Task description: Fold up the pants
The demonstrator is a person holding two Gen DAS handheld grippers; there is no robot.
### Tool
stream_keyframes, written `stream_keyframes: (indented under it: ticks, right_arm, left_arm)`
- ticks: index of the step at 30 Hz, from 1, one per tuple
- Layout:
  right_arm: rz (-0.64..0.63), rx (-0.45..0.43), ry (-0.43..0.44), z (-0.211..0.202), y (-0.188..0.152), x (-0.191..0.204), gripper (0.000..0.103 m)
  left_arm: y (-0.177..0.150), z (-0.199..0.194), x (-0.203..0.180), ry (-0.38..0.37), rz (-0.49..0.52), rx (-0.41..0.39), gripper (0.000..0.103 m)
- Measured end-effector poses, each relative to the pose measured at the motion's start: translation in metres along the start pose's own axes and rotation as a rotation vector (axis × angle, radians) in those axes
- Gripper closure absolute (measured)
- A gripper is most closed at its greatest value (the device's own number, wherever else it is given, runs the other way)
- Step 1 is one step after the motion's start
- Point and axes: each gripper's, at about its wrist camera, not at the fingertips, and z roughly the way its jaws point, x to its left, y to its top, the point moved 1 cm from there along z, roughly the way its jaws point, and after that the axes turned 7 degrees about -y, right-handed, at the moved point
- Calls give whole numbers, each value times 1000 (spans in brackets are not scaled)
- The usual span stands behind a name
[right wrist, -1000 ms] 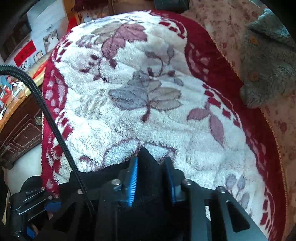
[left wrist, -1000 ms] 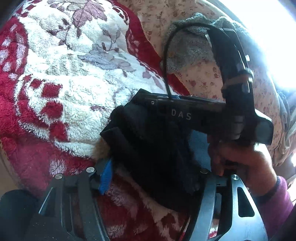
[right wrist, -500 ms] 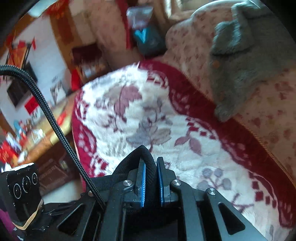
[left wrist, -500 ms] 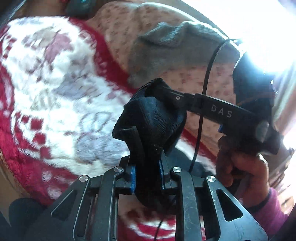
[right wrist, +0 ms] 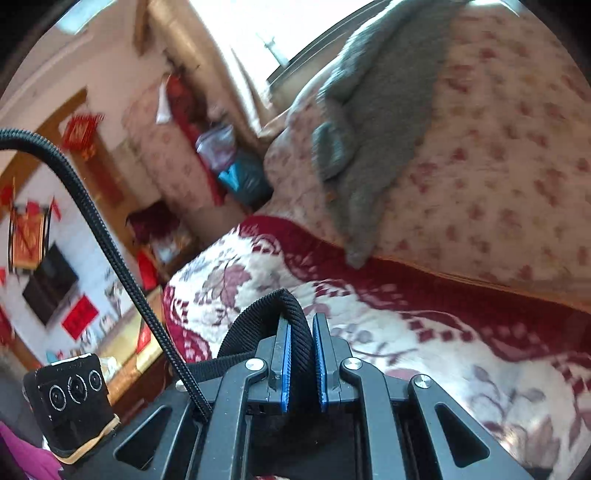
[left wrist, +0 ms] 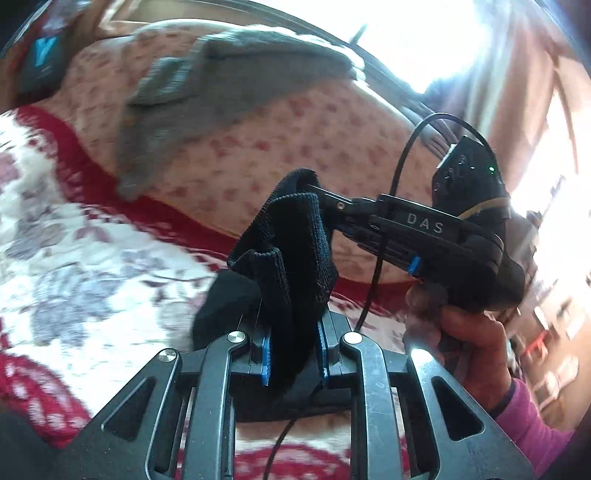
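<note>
Item: black pants (left wrist: 295, 258), ribbed waistband, raised above the floral blanket (left wrist: 92, 258) on the bed. Left gripper (left wrist: 293, 354) clamps one bunched edge; right gripper (right wrist: 301, 354) pinches the band. Handling: keep both grips level, draw waistband taut before laying flat.

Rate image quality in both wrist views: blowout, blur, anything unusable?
Left wrist: window blown out to white at top right, glare washing the hand; blanket and grey garment motion-smeared; black pants in the left gripper sharp. Right wrist: window clipped, room background smeared, waistband between the right gripper pads crisp.
</note>
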Motion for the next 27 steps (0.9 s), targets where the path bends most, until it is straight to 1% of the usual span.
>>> stream_keyframes:
  ticks: [5,7,10,12,14,16,18,20,21,22,23,25,26,27]
  right_arm:
    - [97,-47,-55,-52,-16,-53,93]
    - [141,-58,-77,-69,-28,-76,93]
    - [196,-61,-123,-91,-51,-112,93]
    - [246,-54,-153,-101,-68,-138,93]
    - [291,-44,-157,-101,-80,-160,93]
    - [331,-29,-185,-99,-93,-180,93]
    - [390,-17,-193,-96,-105,-200,91]
    - [447,-20,-211,-97,-113,-215,78]
    - [474,-20,-215,-101,-116,-220,62]
    - [488,-23,-235,-104,-119,-223,54]
    - [497,-30,-260,-109,-120,-225,54]
    - [514,-40,-283,-121,-123,-228,54]
    - [526,-49,-293,-130,-124,-228,54]
    - [534,-55,-299,-135,-125,-228,54]
  left_arm:
    - [-14,42,-52,-70,61,97,86]
    - [-25,61,-70,-78,91,142,86]
    - [-49,95,-92,-75,128,224,86]
    - [-61,111,-100,-60,153,258,86]
    - [-70,127,-106,-47,170,284,86]
    - [-78,141,-109,-35,187,315,86]
    - [-86,151,-108,-20,181,344,86]
    - [-88,152,-106,-27,180,360,85]
    - [-86,150,-107,-31,182,362,84]
    - [-85,149,-107,-40,181,361,77]
    - [-83,145,-107,-74,171,355,66]
    - [-80,134,-111,-159,145,351,61]
    - [-77,129,-115,-185,151,347,58]
    - [-75,125,-121,-198,172,336,58]
